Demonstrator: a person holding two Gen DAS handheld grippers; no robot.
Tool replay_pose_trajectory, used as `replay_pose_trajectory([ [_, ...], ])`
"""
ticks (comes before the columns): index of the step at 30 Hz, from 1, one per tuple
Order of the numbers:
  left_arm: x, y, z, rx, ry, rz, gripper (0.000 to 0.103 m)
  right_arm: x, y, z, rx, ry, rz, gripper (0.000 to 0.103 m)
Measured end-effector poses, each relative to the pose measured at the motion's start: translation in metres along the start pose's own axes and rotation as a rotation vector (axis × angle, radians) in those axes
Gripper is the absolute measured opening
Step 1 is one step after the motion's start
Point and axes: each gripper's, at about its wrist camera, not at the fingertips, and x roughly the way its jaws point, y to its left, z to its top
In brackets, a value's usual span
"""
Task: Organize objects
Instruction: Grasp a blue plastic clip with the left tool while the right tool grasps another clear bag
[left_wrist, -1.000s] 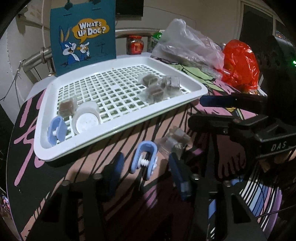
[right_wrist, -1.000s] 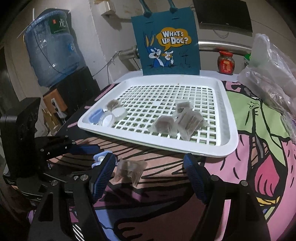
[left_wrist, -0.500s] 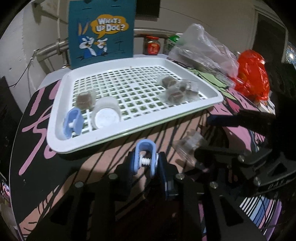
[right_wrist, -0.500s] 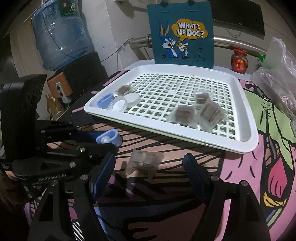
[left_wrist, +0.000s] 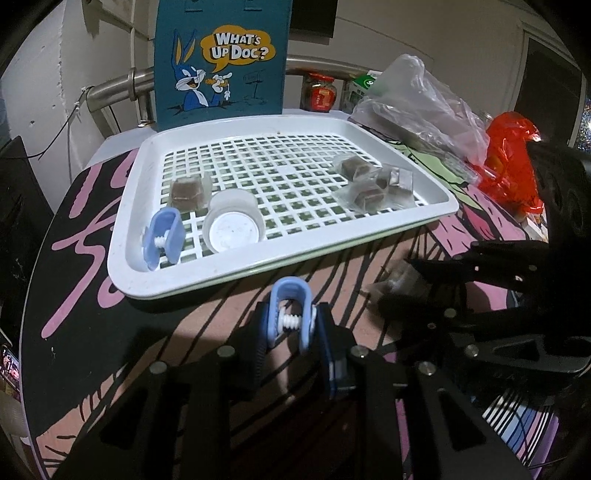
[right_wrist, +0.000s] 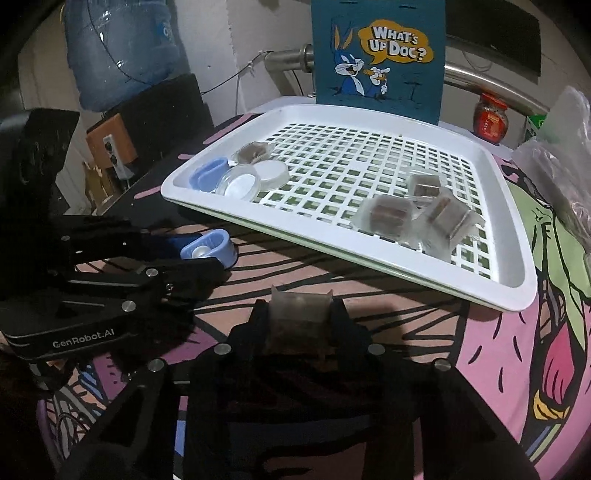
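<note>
With each gripper (left_wrist: 290, 332) (right_wrist: 300, 317) closing on its catch, blue clip (left_wrist: 290, 315) left and clear packet (right_wrist: 300, 312) right, the white tray (left_wrist: 177, 291) lies just ahead of both.

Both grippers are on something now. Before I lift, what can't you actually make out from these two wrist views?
- Left wrist view: the right gripper is a dark silhouette; the packet between its jaws, which are closing, is blurred.
- Right wrist view: the packet's lower half is lost in shadow between the fingers.
- Right wrist view: the left gripper covers most of the blue clip.
- Packets in the white tray: contents too small to identify.
</note>
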Motion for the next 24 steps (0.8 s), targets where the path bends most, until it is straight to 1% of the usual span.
replay_pose_trajectory([
  [4, -0.003, 0.000, -0.001, -0.004, -0.010, -0.021, 0.025, -0.015, 0.000, -0.005, -0.006, -0.053, -0.004, 0.031],
  [12, -0.014, -0.003, -0.005, -0.004, -0.056, -0.020, 0.025, -0.040, -0.017, -0.013, 0.017, -0.147, -0.045, 0.031],
  [16, -0.016, -0.003, -0.005, -0.005, -0.066, -0.019, 0.025, -0.044, -0.023, -0.014, 0.042, -0.168, -0.049, 0.031],
  [24, -0.016, -0.004, -0.005, 0.000, -0.072, -0.012, 0.025, -0.049, -0.018, -0.015, 0.022, -0.195, -0.063, 0.031],
])
